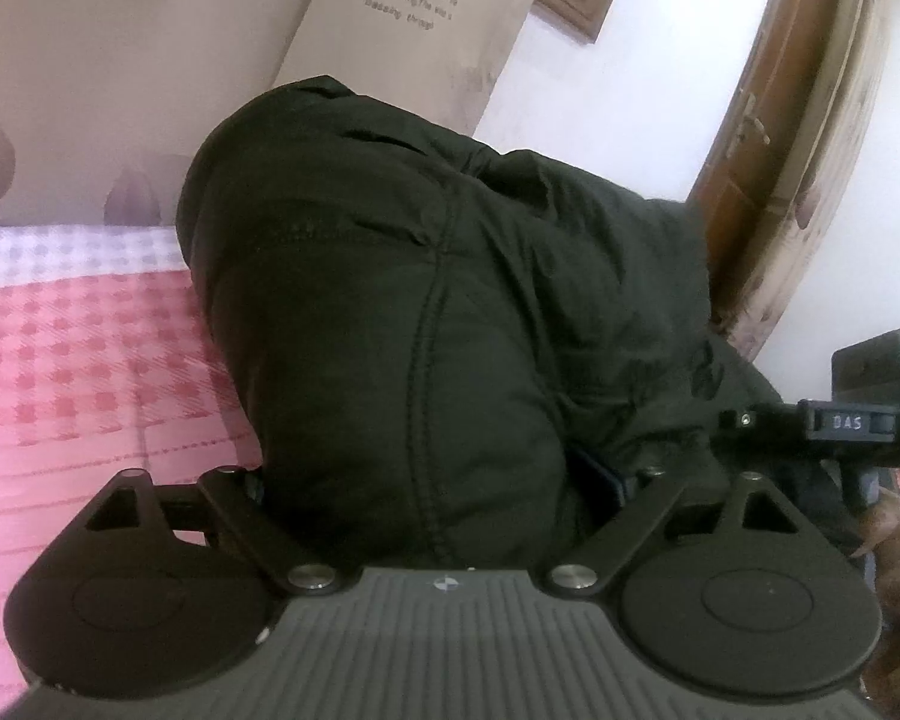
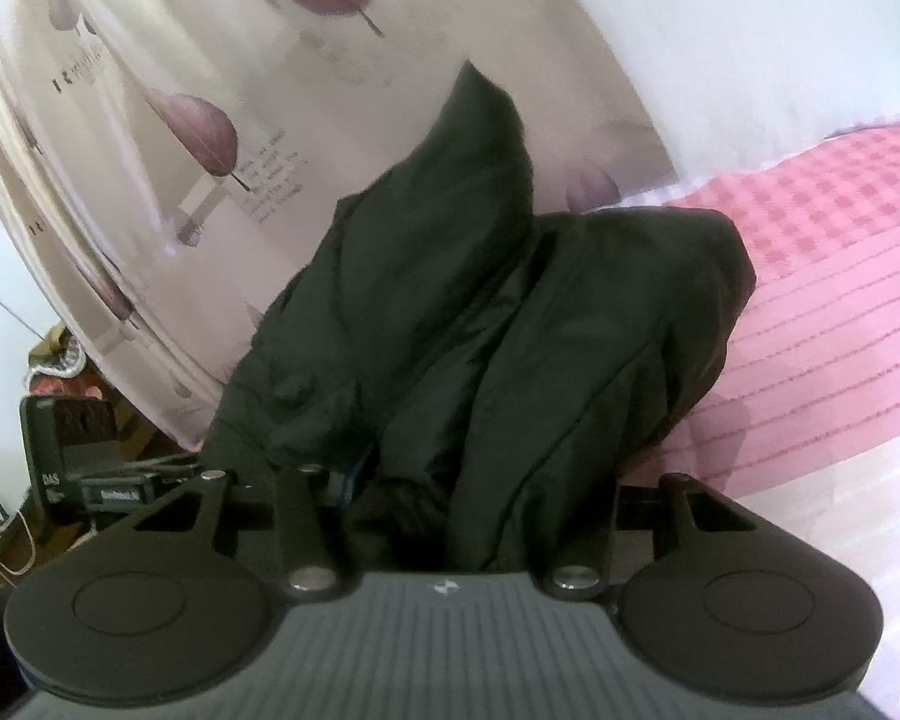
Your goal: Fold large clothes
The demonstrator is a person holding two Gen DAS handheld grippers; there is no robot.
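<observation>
A bulky black padded jacket (image 1: 450, 276) fills the left wrist view, bunched and raised off a pink checked bed cover (image 1: 90, 372). My left gripper (image 1: 438, 480) stands wide, and a thick fold of the jacket fills the gap and presses on both sides. Its fingertips are buried in the cloth. In the right wrist view the jacket (image 2: 510, 330) rises to a peak in front of a curtain. My right gripper (image 2: 480, 480) is narrower and clamps a gathered fold, with its tips hidden too.
A printed beige curtain (image 1: 120, 90) hangs behind the bed, with a wooden door (image 1: 768, 120) to its right. The other gripper's body (image 1: 858, 420) and a hand (image 1: 894, 540) show at the right edge. The pink bed cover (image 2: 822, 276) stretches off to the right.
</observation>
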